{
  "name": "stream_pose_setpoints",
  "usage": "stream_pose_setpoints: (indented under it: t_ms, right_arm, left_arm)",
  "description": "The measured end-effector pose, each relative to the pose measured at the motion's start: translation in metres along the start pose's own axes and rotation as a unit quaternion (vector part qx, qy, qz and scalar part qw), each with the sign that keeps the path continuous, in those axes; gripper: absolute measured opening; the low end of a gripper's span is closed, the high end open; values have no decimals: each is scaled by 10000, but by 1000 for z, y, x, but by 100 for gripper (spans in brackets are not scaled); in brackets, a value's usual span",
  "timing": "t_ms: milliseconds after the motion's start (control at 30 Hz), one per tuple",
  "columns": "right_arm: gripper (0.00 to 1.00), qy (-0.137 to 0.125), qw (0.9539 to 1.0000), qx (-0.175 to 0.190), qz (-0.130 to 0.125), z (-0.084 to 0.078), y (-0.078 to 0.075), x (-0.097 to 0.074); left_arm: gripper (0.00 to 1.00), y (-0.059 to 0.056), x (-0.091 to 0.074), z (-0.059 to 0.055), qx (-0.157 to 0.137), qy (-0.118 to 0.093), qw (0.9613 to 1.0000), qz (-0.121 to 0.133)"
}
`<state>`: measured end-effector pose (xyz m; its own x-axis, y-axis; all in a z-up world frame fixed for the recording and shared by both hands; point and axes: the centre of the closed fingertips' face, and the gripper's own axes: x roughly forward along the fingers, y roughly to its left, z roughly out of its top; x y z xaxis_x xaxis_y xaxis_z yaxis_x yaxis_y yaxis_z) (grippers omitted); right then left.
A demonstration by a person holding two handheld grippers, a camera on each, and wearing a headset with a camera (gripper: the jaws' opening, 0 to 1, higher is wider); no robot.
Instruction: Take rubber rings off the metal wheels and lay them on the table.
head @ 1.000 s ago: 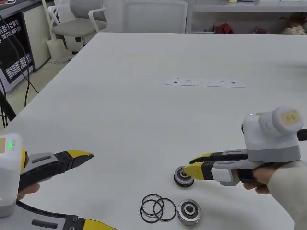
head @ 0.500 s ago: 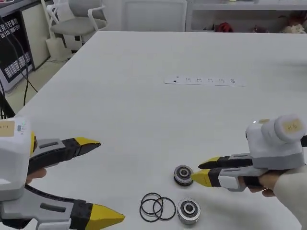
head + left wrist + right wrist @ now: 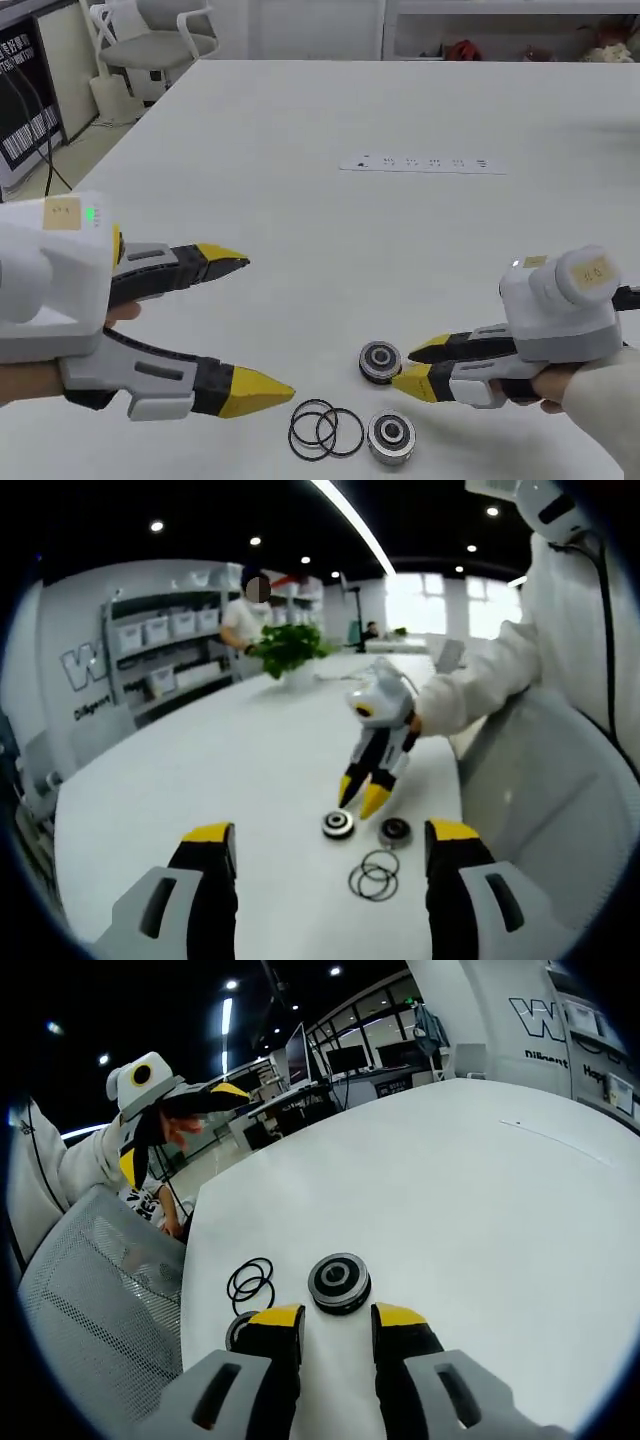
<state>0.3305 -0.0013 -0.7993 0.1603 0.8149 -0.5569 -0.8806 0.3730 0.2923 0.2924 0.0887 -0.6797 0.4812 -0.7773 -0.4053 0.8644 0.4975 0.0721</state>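
Wheel just ahead of right gripper tips, jaws apart.

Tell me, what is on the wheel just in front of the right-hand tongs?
A dark band runs round the wheel, likely a rubber ring. Its top face is bare, with nothing lying on it. Its underside, flat on the table, is hidden.

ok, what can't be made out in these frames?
- Far wheel: whether a rubber ring is on it; too small in head view, blurred in left gripper view.
- Near wheel: mostly hidden behind a jaw of the right tongs in right gripper view.
- Loose rings: exact count; they overlap in every view.
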Motion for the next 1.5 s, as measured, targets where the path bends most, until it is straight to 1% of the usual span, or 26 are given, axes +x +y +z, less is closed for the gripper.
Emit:
stream_pose_setpoints:
  t_ms: [167,333,533,667,800,967,1067,1133,1267,1400,1500]
  right_arm:
    - [25,78,9999,-84,33,-3,2,3]
    - [25,68,9999,-125,24,-2,1,3]
    - [24,58,9998,-166,5,-2,1,4]
    - [24,55,9998,-175,-10,-2,0,4]
    - [24,31,9998,-178,-9,-2,-1,4]
    - [24,-10,9998,-190,4,0,-1,5]
    - [23,-12,9998,-217,-2,-1,-1,5]
    - [23,-25,9997,-238,-14,0,-2,5]
    - [21,-38,9996,-297,-17,0,-2,6]
    - [20,-51,9995,-326,-28,0,-3,6]
    - [20,-51,9994,-347,-24,-1,-3,6]
  left_arm:
    - [76,-1,11,4,113,-51,9999,-116]
    - [72,4,22,8,128,-126,9997,-135]
    - [68,6,39,14,214,-193,9994,-213]
    - [64,7,53,15,272,-175,9991,-277]
    - [62,7,65,13,281,-161,9989,-349]
    - [57,8,81,4,341,-30,9985,-421]
    - [53,7,92,-6,369,109,9983,-439]
    - [51,6,99,-11,434,133,9980,-443]
    - [46,5,109,-22,442,219,9979,-419]
    - [43,1,116,-29,467,275,9976,-432]
    - [39,0,122,-36,475,358,9972,-463]
